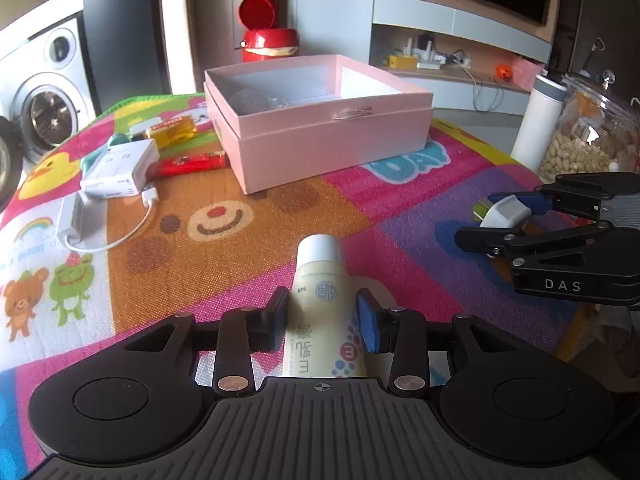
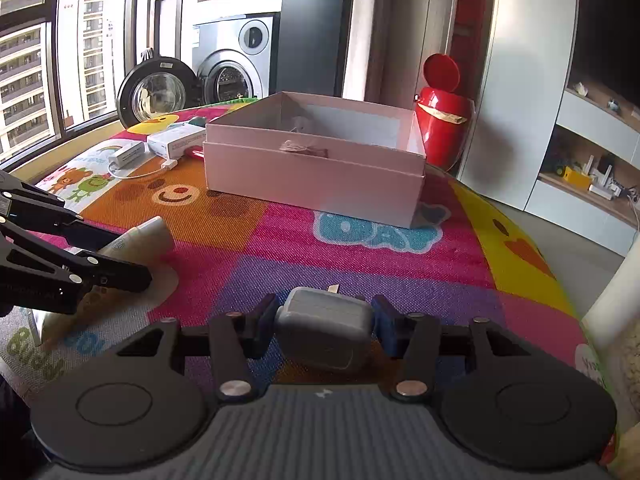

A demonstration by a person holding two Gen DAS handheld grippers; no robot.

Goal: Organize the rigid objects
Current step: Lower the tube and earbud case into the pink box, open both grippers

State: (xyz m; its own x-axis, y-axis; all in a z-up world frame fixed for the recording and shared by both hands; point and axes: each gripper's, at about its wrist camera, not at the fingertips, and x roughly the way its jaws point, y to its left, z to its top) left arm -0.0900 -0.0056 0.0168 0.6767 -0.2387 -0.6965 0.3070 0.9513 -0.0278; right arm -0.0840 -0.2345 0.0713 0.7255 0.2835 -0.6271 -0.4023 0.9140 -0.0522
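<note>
Left wrist: the left gripper has its jaws clamped on a cream tube above the surface, short of the pink box.

Right wrist: the right gripper has its jaws pinching a grey plug near the mat.

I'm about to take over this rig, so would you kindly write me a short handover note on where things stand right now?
Left tongs: shut on the cream tube, low over the mat.
Right tongs: shut on the white power adapter.
The open pink box sits mid-table with something small inside.
Left to do: the white carton, red packet, amber packet and cabled white dongle lie beside the box.
</note>
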